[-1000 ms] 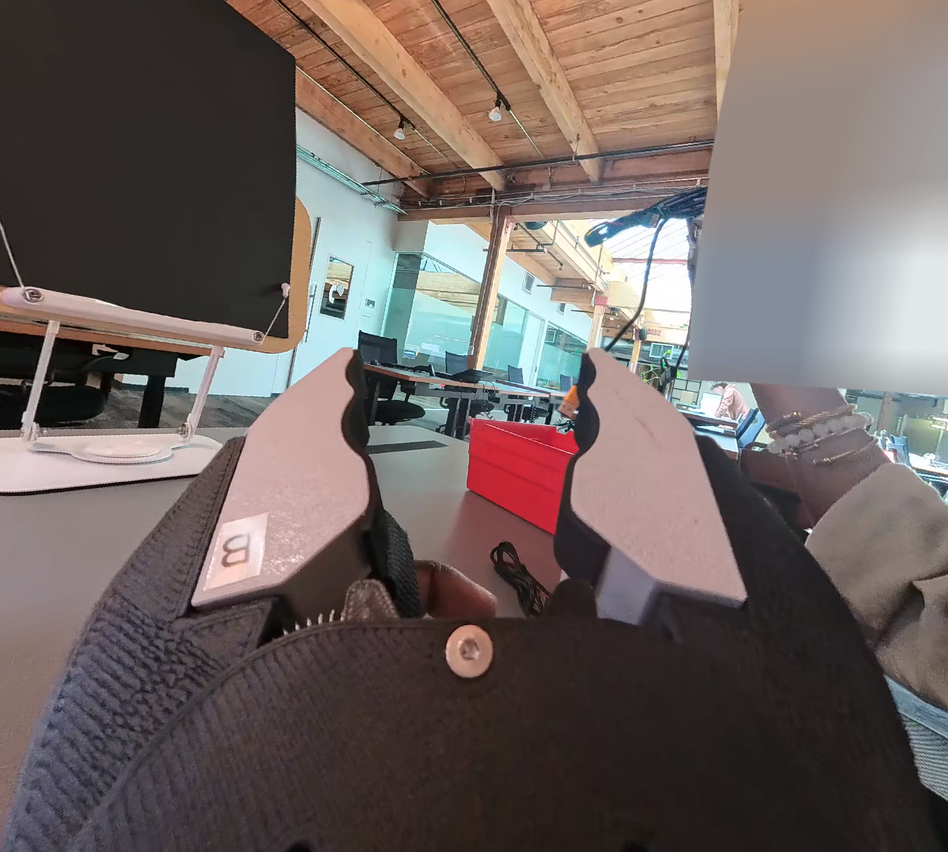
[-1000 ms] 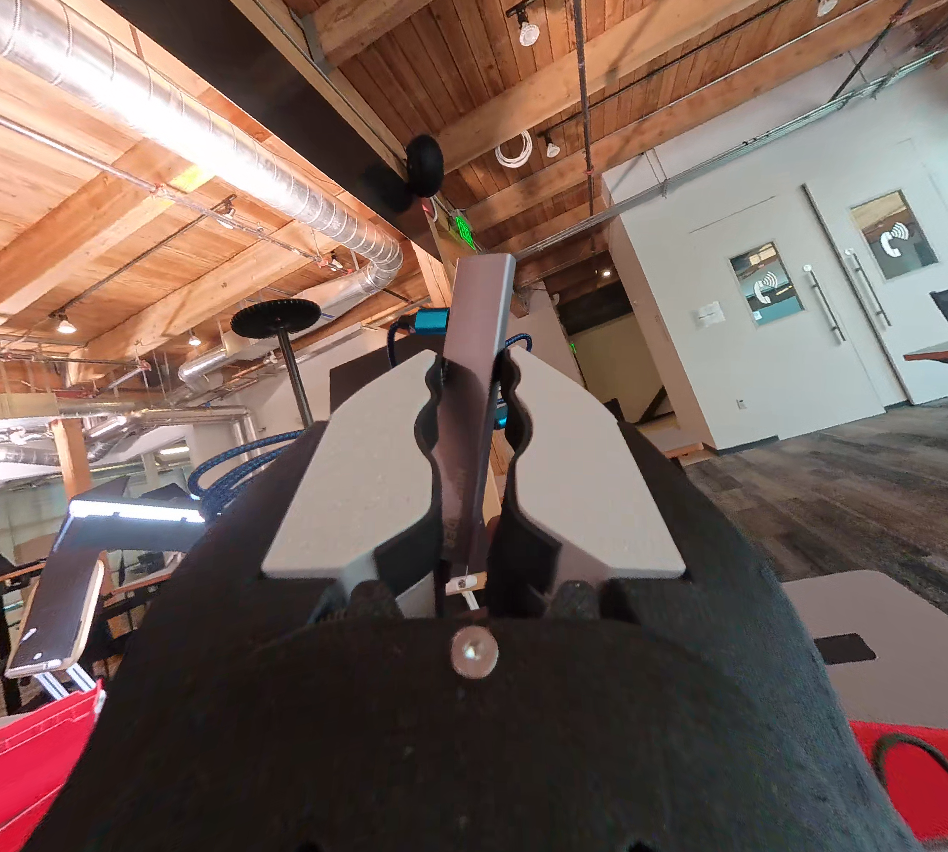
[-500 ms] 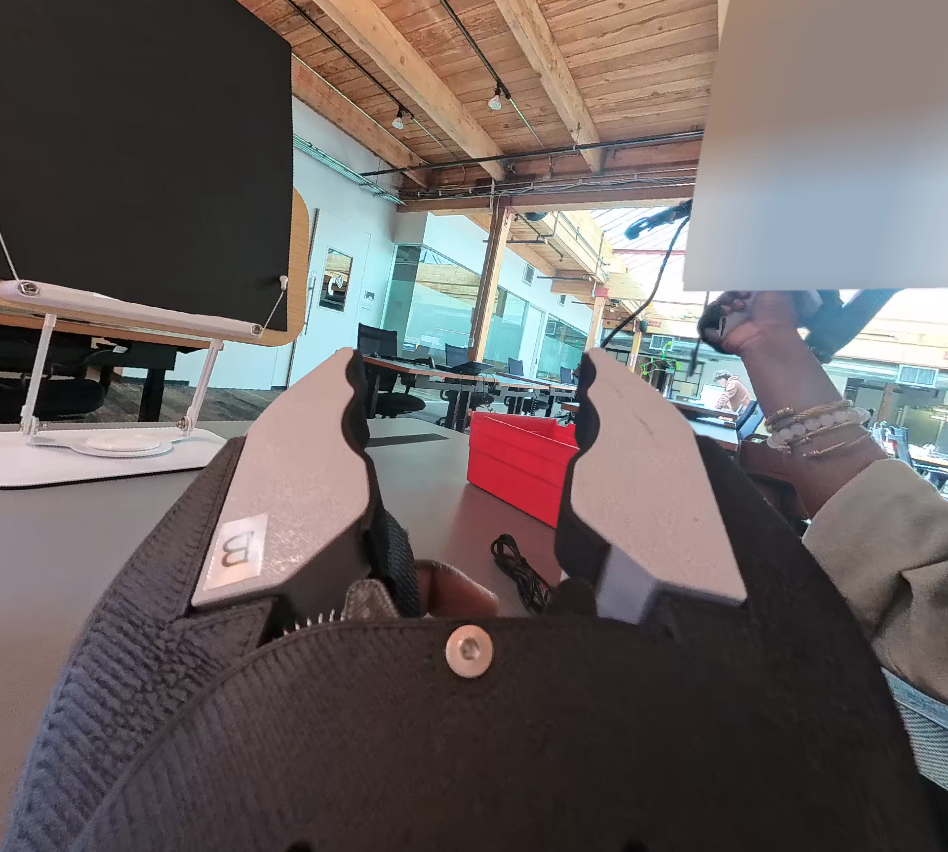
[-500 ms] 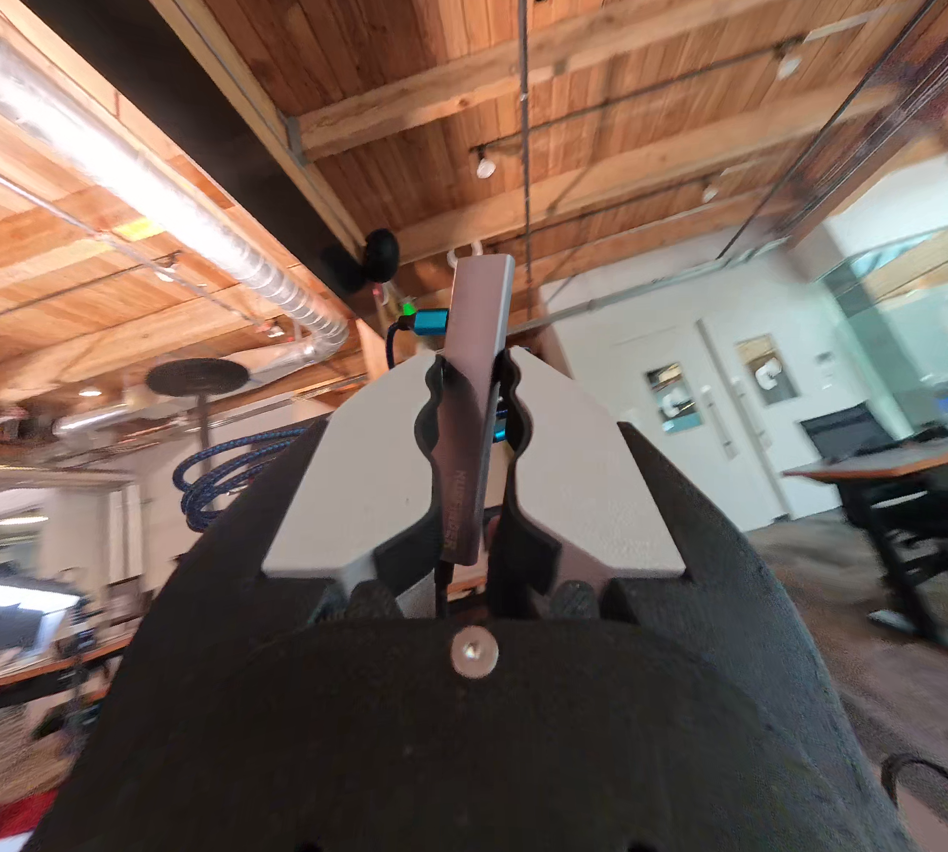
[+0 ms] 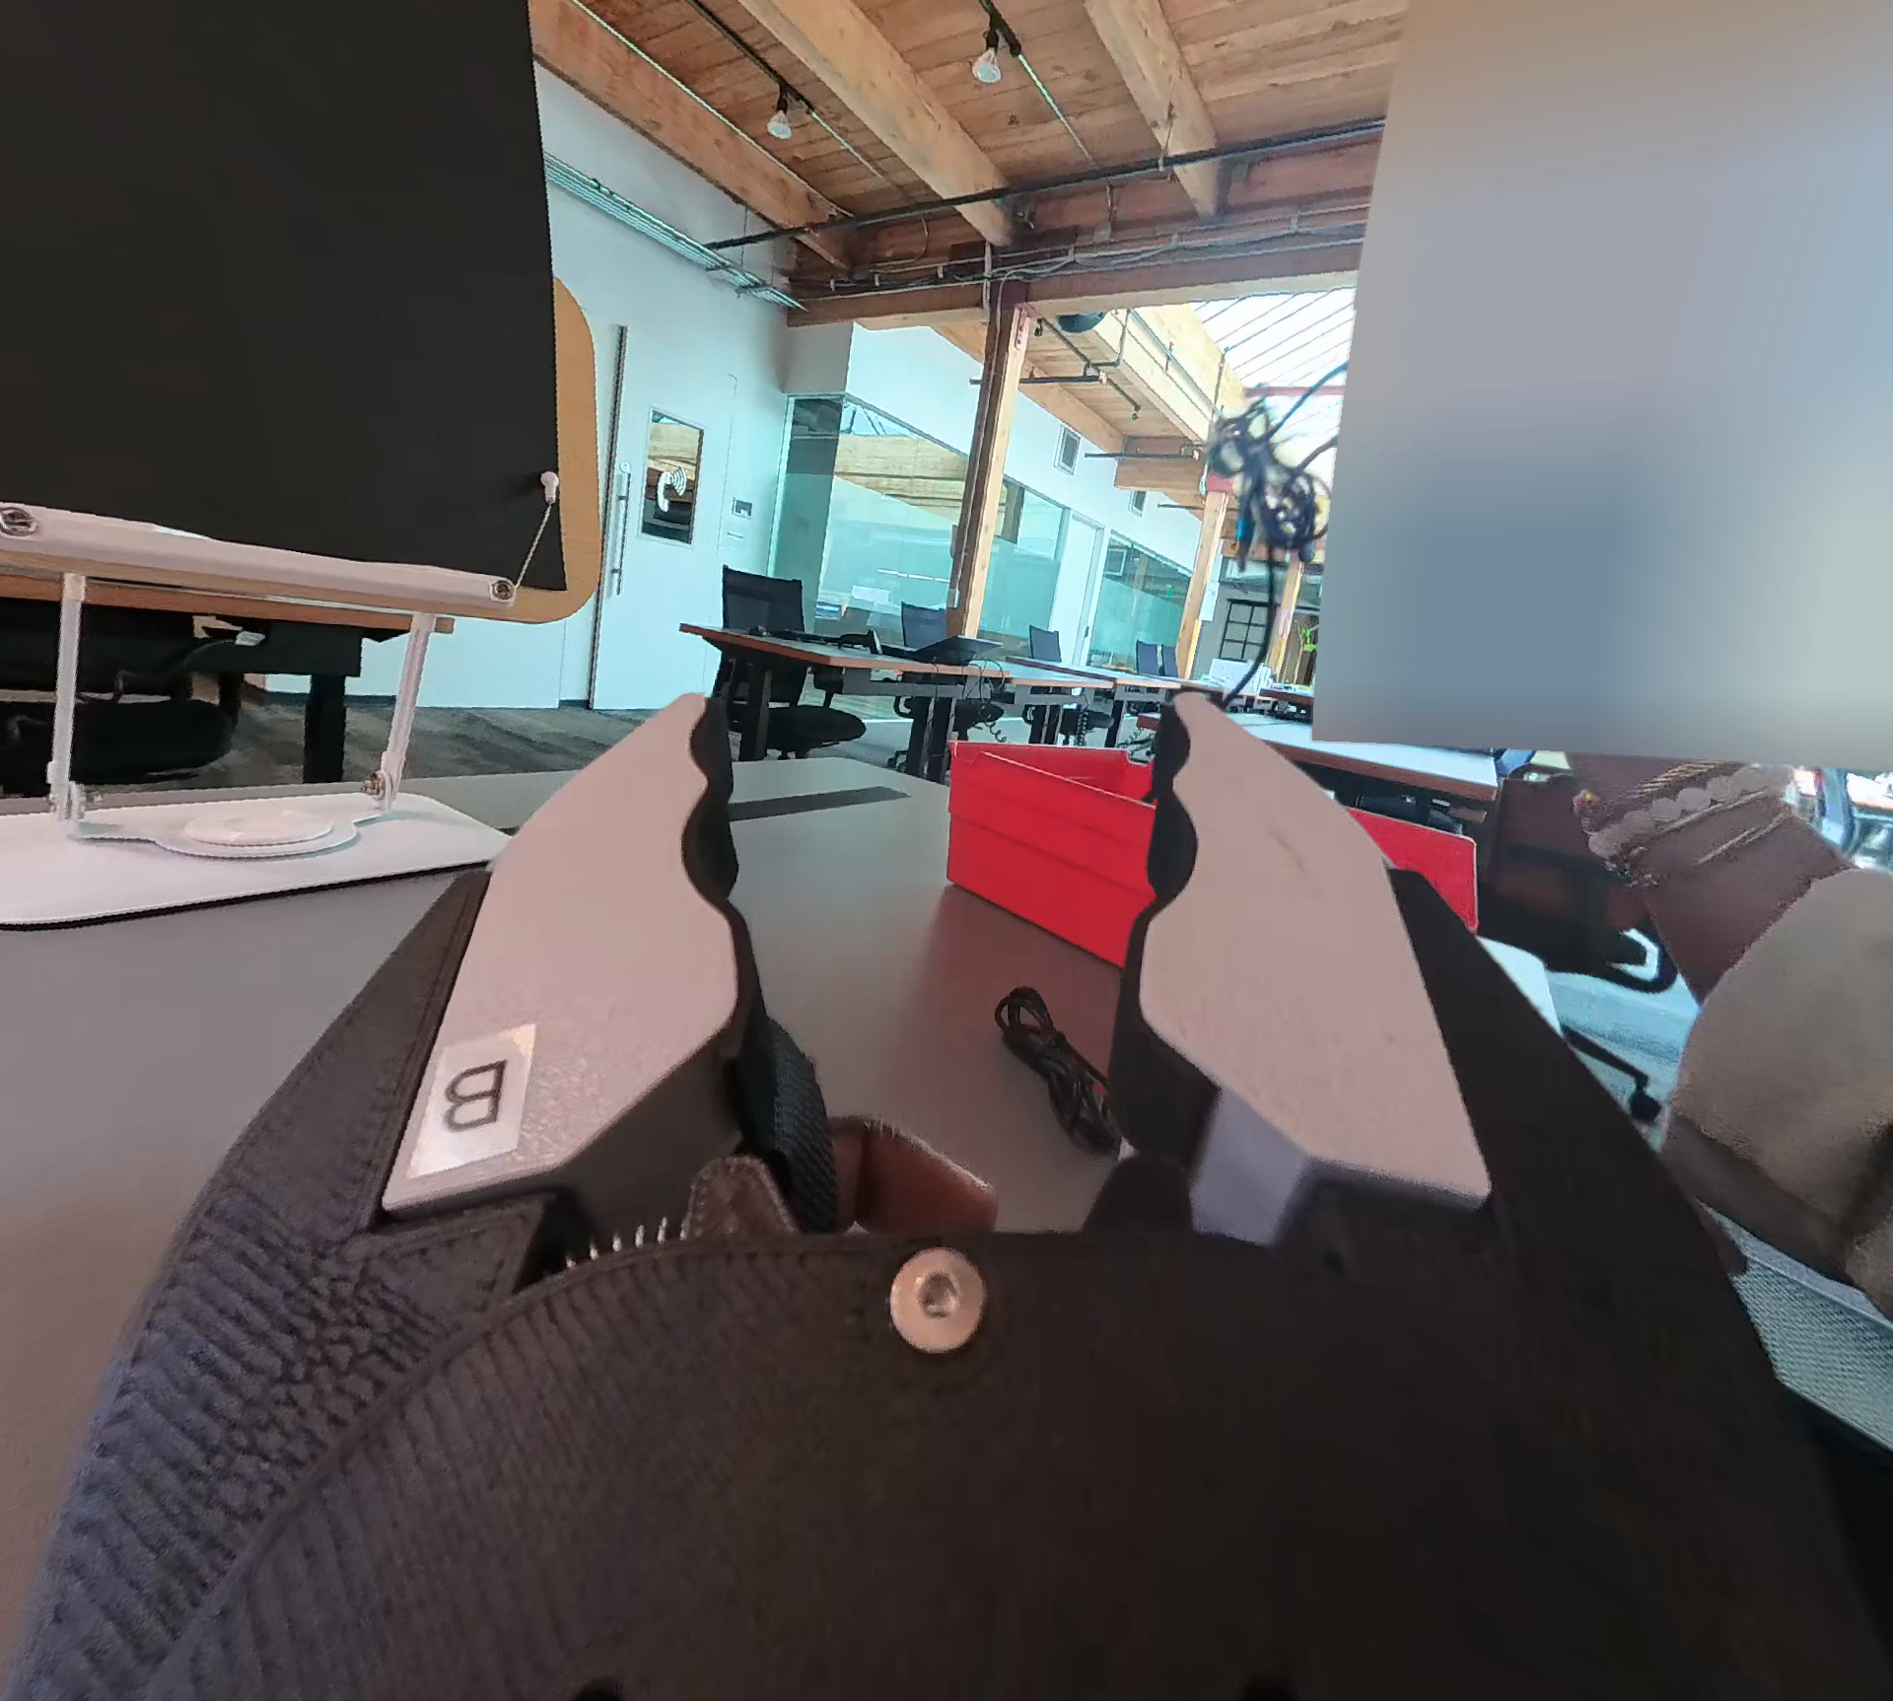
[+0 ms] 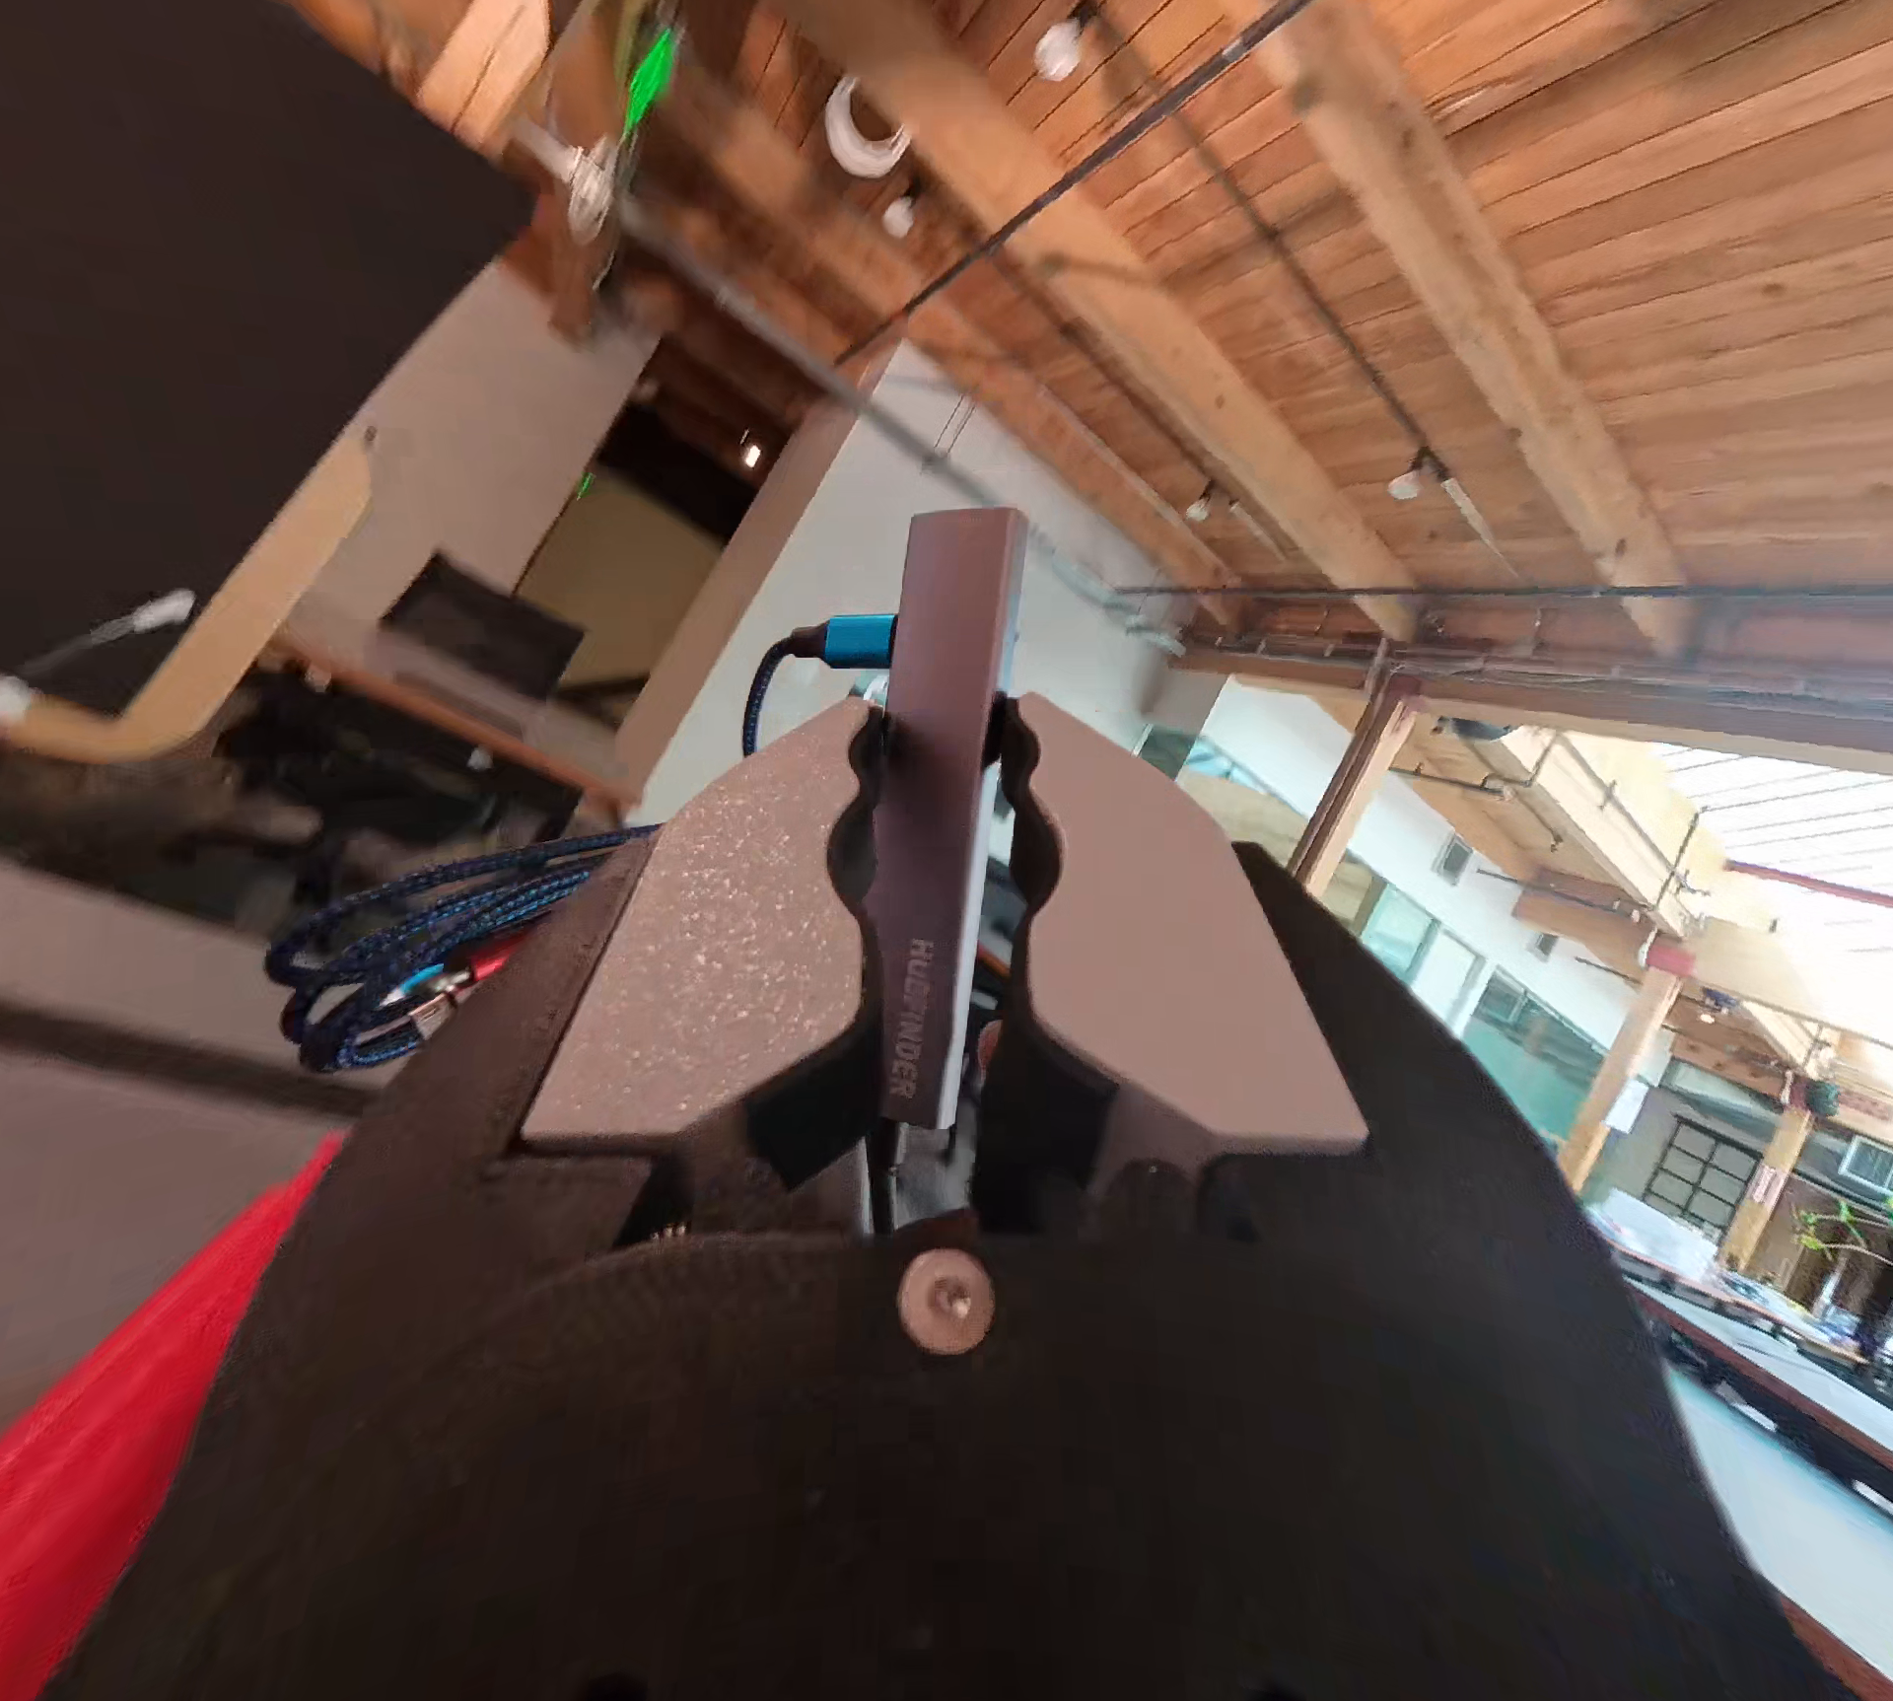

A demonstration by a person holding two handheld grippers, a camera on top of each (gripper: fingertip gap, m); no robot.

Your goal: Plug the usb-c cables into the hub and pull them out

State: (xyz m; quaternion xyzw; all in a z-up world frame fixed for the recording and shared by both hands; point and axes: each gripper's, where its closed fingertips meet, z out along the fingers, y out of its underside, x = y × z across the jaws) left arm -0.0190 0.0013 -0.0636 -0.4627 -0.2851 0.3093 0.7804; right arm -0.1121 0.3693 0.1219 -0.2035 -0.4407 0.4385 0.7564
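I am resting my left gripper [image 5: 942, 720] low over the grey table [image 5: 184, 1017], its jaws spread and empty. My right gripper [image 6: 942, 714] is clamping the grey hub [image 6: 948, 730] upright, a blue cable [image 6: 809, 643] plugged into its side.

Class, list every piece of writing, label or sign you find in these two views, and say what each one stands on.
I locate the writing but do not copy it out.
White sticker on a finger of the left gripper: one large dark character.
Grey hub, clamped in the right gripper: one printed line along its side.
Door window: a white symbol, no words.
Wall notice beside it: too small to read.
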